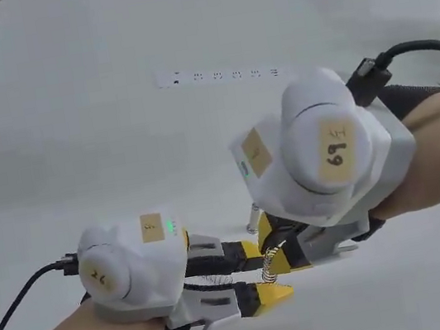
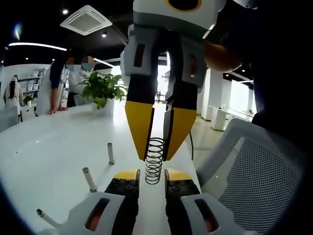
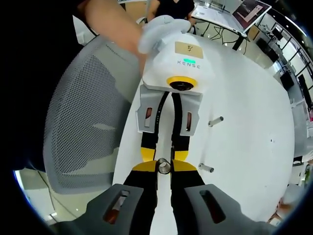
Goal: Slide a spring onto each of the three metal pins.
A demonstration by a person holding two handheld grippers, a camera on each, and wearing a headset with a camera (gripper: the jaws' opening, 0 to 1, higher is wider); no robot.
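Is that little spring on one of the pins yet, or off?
Off. The spring sits between the right gripper's yellow jaws, apart from the three bare pins standing beside it.

Wide white tabletop (image 1: 73,138) lies open around three short upright metal pins (image 2: 111,153), which stand apart; a grey mesh chair (image 2: 259,171) borders its edge.

A silvery coiled wire spring (image 2: 154,165) spans between our left tool (image 2: 152,175) and right tool (image 2: 156,154). Nearby we see three short grey metal pins (image 2: 111,153) standing bare on the white tabletop (image 2: 49,147).
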